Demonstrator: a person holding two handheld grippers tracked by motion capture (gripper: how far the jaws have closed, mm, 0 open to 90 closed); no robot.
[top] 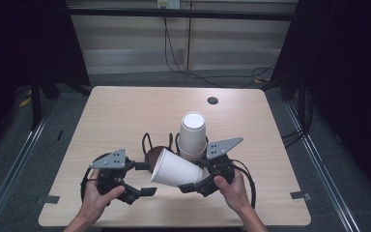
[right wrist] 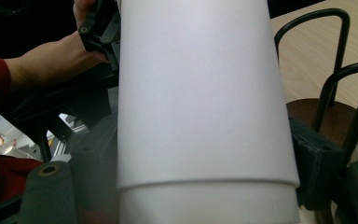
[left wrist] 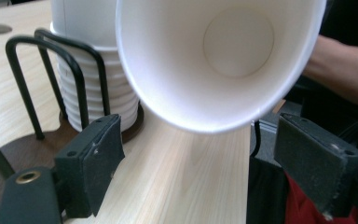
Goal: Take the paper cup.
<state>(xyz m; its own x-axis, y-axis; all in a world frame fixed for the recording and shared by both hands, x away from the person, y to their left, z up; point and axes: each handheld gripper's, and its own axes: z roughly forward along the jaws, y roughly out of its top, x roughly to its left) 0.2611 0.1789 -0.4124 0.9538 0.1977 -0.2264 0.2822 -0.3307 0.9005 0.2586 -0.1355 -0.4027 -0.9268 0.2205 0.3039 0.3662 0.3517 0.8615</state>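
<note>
Overhead cam; two close cams, shared cup (top: pixel 174 169)

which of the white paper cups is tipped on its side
The single cup clamped in the right gripper, its mouth turned toward the left gripper. The others sit stacked upside down in the wire holder.

No text, label, brand, number or sign can be read in any of the views. The cup (top: pixel 174 169) and the stacked cups (top: pixel 192 135) are plain white, with no print seen on their walls or inside. The desk (top: pixel 125 116) is bare wood grain, unmarked. The grey plates on the claws carry holes but no lettering. A small yellowish item on the far wall (top: pixel 163 3) is too small and blurred for anything to be made out on it.
</note>
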